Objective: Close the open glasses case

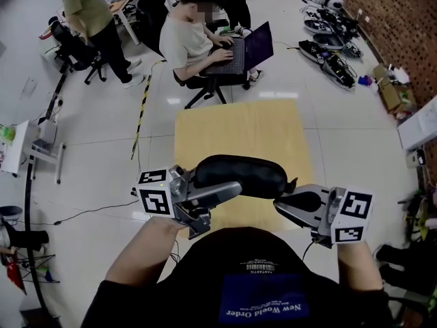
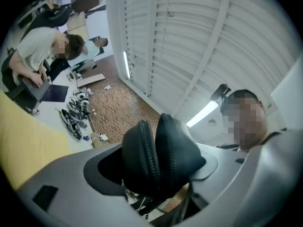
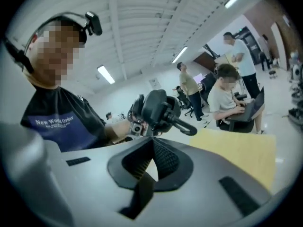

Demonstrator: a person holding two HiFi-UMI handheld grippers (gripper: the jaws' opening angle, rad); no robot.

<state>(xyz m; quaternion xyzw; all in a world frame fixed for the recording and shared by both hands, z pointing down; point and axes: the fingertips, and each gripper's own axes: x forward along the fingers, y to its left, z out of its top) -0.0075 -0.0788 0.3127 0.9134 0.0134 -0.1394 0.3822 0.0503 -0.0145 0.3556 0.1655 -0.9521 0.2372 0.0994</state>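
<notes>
Left gripper (image 1: 229, 191) grasping the black glasses case (image 1: 240, 175) across its body, halves nearly together. Right gripper (image 1: 283, 204) clenched, tips at the case's right end; can't tell if pinching anything. Case over yellow table (image 1: 239, 128) near edge. Seated person (image 1: 194, 36) beyond table's far edge.

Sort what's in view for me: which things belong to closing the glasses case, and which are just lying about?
Job: glasses case, held by the left gripper; right gripper, jaws shut, by its end.
Lying about: yellow table, seated person with laptop, standing person, gear by the brick wall.
</notes>
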